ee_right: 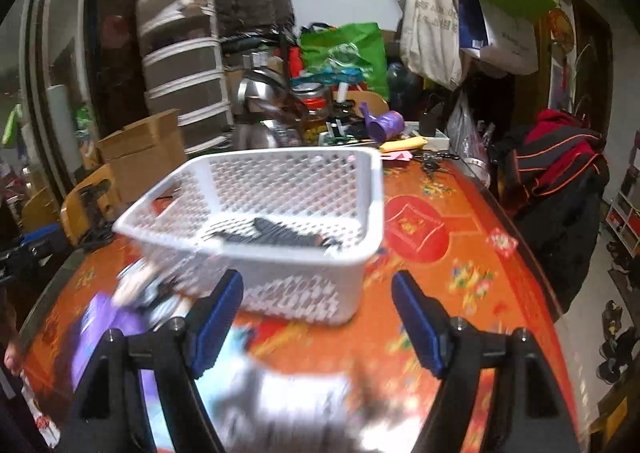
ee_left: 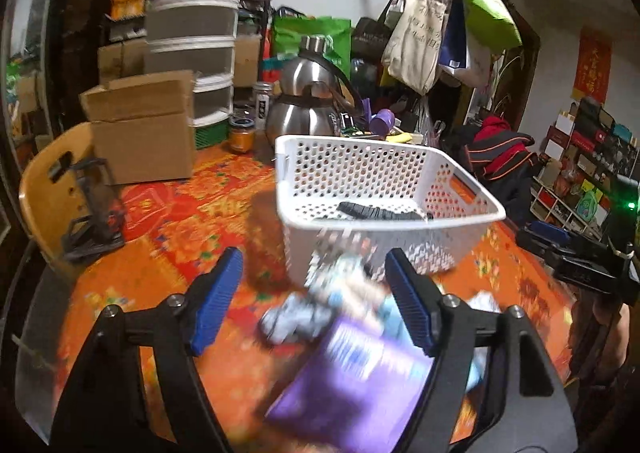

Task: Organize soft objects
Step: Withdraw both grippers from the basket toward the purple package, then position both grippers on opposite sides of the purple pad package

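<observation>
Both the left gripper and right gripper gape empty over blurred soft cloths lying just before the white basket, which already holds 1 dark piece.

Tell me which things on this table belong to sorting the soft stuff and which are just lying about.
Part of the job:
white basket
dark item in the basket
blurred pile of soft items

Just lying about:
steel kettle
cardboard box
purple cup
orange jar
</observation>
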A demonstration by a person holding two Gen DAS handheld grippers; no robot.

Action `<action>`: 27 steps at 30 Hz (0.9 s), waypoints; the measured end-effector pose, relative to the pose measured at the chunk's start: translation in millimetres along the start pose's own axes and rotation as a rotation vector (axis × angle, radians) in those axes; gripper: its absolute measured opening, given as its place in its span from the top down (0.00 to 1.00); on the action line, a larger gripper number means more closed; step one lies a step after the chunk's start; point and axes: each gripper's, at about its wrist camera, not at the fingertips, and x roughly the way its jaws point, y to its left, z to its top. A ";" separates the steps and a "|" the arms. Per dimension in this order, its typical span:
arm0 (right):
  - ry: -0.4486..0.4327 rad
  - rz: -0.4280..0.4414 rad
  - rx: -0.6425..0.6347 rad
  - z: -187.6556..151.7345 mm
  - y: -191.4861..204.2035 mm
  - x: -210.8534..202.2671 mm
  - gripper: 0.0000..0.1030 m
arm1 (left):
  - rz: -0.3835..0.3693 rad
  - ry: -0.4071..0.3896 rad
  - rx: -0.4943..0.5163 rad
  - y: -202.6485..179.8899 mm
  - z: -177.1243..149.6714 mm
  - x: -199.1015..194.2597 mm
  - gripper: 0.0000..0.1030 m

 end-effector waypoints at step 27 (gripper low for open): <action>0.044 0.273 -0.168 -155.4 167.8 -23.2 0.28 | -0.237 0.157 0.090 53.4 -132.2 -2.6 0.28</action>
